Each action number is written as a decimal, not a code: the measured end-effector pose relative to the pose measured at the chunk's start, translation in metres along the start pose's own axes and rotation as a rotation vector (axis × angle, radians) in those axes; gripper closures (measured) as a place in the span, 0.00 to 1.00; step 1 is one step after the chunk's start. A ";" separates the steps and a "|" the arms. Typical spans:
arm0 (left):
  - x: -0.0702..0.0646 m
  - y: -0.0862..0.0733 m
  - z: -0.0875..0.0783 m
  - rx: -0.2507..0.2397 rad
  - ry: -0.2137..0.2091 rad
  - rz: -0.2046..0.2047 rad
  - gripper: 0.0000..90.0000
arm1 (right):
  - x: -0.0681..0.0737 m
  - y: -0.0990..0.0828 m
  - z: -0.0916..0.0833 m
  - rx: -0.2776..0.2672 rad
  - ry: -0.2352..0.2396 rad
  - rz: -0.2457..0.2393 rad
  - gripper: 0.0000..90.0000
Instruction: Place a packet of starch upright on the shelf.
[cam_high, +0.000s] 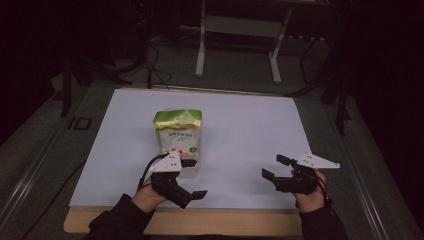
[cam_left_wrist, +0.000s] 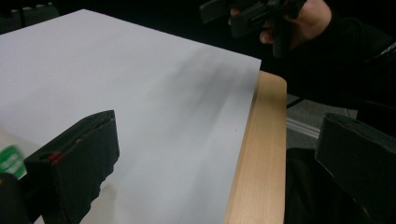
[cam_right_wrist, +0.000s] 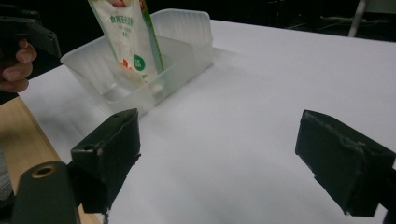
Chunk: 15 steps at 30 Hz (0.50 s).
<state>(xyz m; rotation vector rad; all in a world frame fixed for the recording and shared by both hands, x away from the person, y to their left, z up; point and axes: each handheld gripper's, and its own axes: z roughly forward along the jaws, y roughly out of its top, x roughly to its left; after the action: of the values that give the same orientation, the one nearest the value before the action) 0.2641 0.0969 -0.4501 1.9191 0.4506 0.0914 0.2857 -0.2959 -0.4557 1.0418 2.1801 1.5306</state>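
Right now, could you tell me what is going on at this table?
A person holds a gripper in each hand over a white sheet on the table. A green and white pouch stands in a clear plastic bin. The left gripper is open beside the bin, holding nothing. The right gripper hovers open off to the side, also holding nothing.

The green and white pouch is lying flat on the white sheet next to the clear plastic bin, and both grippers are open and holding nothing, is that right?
Not quite. The green and white pouch is not lying flat beside the clear plastic bin; it stands upright inside it, as the right gripper view shows. The rest holds: the left gripper and the right gripper are both open and hold nothing.
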 end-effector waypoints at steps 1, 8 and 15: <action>0.000 0.000 0.000 0.000 0.000 0.000 0.00 | 0.000 -0.001 0.001 0.001 0.002 0.005 0.15; -0.008 -0.012 0.029 0.004 -0.015 -0.011 0.00 | 0.001 -0.004 0.003 -0.010 -0.015 -0.024 0.15; -0.012 -0.021 0.044 -0.001 0.012 0.015 0.00 | -0.001 -0.007 0.006 -0.015 -0.014 -0.022 0.15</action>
<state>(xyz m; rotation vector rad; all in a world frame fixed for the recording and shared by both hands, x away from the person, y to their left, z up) 0.2592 0.0604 -0.4847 1.9217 0.4438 0.1133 0.2875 -0.2941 -0.4641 1.0181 2.1600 1.5232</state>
